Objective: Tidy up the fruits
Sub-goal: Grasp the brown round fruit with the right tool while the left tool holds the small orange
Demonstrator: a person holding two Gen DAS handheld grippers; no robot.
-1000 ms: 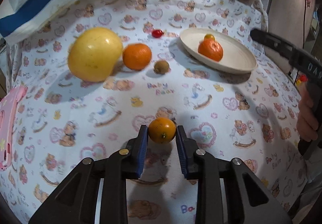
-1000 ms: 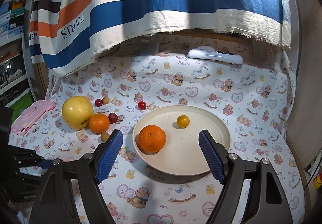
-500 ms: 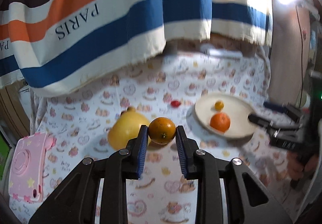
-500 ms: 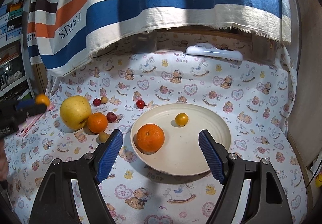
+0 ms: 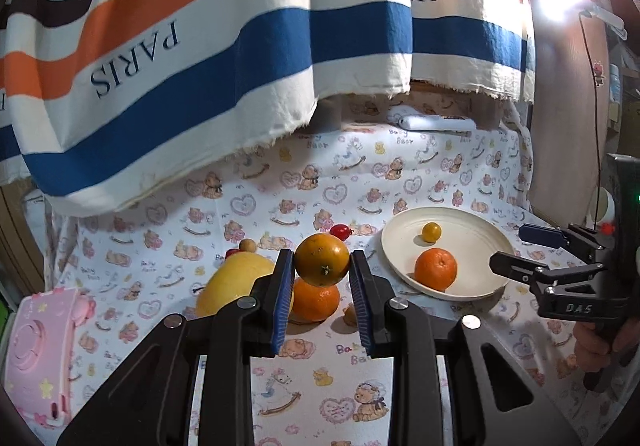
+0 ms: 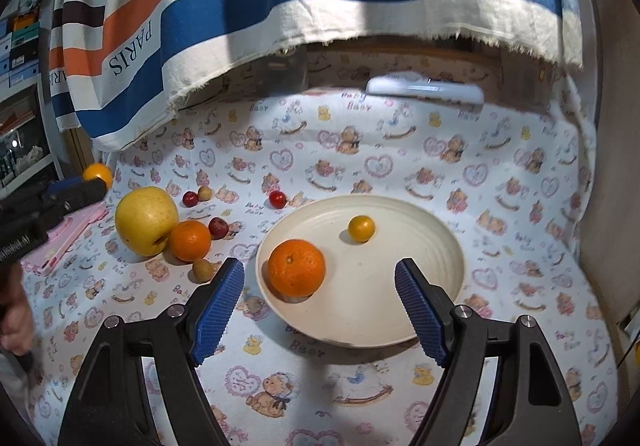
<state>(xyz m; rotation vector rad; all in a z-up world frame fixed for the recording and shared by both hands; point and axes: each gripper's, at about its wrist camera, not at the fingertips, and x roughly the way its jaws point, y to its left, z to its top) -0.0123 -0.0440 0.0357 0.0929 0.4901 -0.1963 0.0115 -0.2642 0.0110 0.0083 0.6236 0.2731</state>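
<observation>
My left gripper (image 5: 322,266) is shut on a small orange citrus fruit (image 5: 322,260) and holds it in the air above the table; it shows at the left edge of the right wrist view (image 6: 97,174). A cream plate (image 6: 420,270) holds a large orange (image 6: 296,267) and a small yellow-orange fruit (image 6: 361,228). My right gripper (image 6: 320,306) is open and empty, just before the plate's near rim. Left of the plate lie a big yellow apple (image 6: 146,219), an orange (image 6: 190,240), a small brown fruit (image 6: 202,270) and several small red fruits (image 6: 277,199).
A pink phone-like case (image 5: 40,342) lies at the table's left edge. A white bar-shaped device (image 6: 424,89) lies at the back. A striped PARIS cloth (image 6: 280,5) hangs over the back of the table. The bear-print cloth (image 6: 360,378) covers the table.
My left gripper has lifted the small citrus fruit off the table and tilted up, so the view now shows the hanging cloth. My right gripper has edged slightly closer to the plate.
</observation>
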